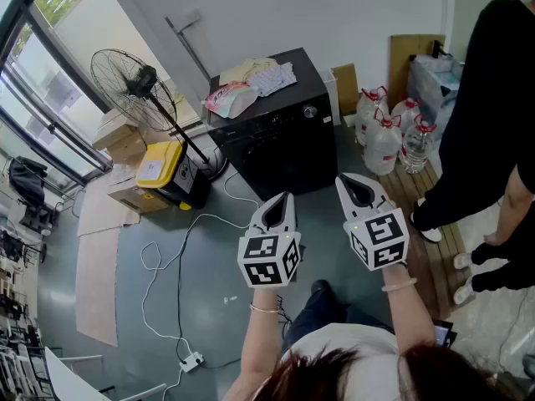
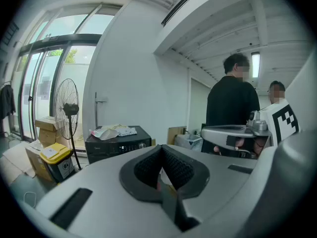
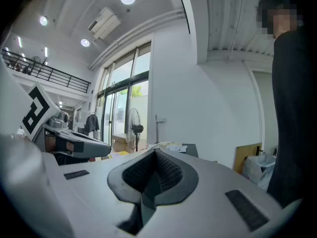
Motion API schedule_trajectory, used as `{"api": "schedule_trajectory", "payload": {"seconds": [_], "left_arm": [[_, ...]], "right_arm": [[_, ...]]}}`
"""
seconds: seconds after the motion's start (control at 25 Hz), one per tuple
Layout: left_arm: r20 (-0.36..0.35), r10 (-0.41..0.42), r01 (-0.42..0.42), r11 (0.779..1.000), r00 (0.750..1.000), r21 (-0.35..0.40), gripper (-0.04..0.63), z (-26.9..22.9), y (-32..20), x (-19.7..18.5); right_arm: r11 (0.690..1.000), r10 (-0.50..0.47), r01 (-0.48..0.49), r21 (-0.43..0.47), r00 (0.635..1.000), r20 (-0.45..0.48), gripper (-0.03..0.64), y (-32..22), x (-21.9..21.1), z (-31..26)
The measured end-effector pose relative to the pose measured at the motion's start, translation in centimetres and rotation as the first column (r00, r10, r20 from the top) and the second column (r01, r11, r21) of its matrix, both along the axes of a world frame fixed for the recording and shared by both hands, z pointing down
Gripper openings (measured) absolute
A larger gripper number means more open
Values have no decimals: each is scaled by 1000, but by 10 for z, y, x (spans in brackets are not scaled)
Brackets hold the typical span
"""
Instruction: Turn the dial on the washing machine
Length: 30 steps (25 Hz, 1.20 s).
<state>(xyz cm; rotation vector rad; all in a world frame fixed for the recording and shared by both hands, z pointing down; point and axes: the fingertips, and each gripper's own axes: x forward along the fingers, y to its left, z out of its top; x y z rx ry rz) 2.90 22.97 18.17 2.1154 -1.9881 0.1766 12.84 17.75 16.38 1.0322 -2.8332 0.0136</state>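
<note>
The black washing machine (image 1: pixel 280 153) stands against the wall, its dial (image 1: pixel 310 111) near the right end of the front's top edge. The left gripper (image 1: pixel 282 200) and right gripper (image 1: pixel 347 182) are both clenched on nothing, held apart from it over open floor (image 1: pixel 209 257). A fan (image 1: pixel 134 86) crowds the machine's left side, water bottles (image 1: pixel 383 144) its right

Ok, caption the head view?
Left hand-held gripper and right hand-held gripper, both shut, short of the washer; dial untouched.
</note>
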Motion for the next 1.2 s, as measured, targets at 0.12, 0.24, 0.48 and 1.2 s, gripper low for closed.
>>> {"api": "schedule_trajectory", "payload": {"seconds": [0.12, 0.24, 0.48, 1.2], "left_arm": [[-5, 1, -1, 1000, 1000, 2, 15, 0, -4, -10], [-7, -7, 8, 1000, 1000, 8, 14, 1, -12, -22], [-12, -3, 3, 1000, 1000, 2, 15, 13, -29, -44], [-27, 74, -74, 997, 997, 11, 15, 23, -105, -111]], "right_arm": [[1000, 7, -7, 4, 1000, -9, 26, -5, -9, 0], [1000, 0, 1, 22, 1000, -28, 26, -10, -22, 3], [1000, 0, 0, -22, 1000, 1, 26, -21, -42, 13], [994, 97, -96, -43, 995, 28, 26, -86, -101, 20]]}}
